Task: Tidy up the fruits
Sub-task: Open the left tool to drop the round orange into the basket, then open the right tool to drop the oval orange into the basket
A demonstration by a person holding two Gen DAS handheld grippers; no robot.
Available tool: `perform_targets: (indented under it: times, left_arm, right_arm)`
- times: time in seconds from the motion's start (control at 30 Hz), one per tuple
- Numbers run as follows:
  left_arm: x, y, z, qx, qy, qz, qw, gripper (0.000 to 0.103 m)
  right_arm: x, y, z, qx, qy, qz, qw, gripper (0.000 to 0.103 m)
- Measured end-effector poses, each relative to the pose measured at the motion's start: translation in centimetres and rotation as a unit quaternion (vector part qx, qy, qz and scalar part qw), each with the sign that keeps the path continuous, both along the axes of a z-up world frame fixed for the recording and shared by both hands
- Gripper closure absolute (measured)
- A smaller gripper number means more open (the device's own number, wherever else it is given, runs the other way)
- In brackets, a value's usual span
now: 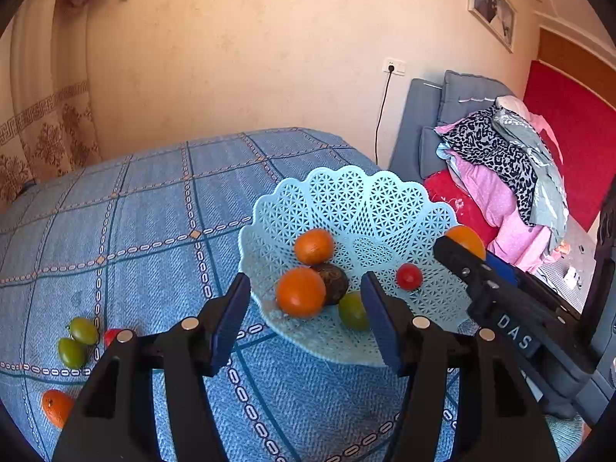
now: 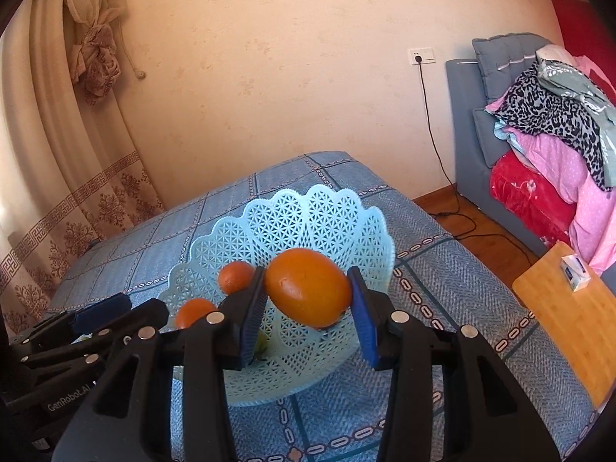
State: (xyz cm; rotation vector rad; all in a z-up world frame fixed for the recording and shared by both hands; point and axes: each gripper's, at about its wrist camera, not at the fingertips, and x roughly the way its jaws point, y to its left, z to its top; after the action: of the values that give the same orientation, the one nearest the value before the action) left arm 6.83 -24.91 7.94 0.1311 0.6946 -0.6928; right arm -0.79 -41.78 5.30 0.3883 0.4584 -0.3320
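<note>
A light blue lattice basket stands on the blue checked cloth. It holds two oranges, a dark round fruit, a red tomato and a green fruit. My left gripper is open and empty at the basket's near rim. My right gripper is shut on an orange and holds it above the basket; it shows in the left wrist view over the right rim.
On the cloth at the left lie two green fruits, a red one and an orange one. A wooden board with a small box lies right of the table. A grey sofa with piled clothes stands beyond.
</note>
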Motion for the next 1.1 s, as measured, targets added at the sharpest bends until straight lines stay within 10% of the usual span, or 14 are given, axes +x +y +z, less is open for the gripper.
perform_targets:
  times: [0.43,1.03,1.1]
  left_arm:
    - [0.5,1.6,0.3,0.019,-0.023,0.05,0.9983,0.022]
    - [-0.6,3.1,0.7,0.056,-0.064,0.086,0.9926,0.02]
    - [-0.7,3.5,0.8,0.058,-0.065,0.089,0.9922,0.02]
  right_arm:
    - [-0.2,0.6,0.2,-0.009,-0.004,0.007,1.0,0.059]
    - [0.3,2.3,0.1,-0.018,0.012,0.03,0.999,0.058]
    - [0.4,2.7,0.3,-0.021,0.01,0.033,0.999,0.045]
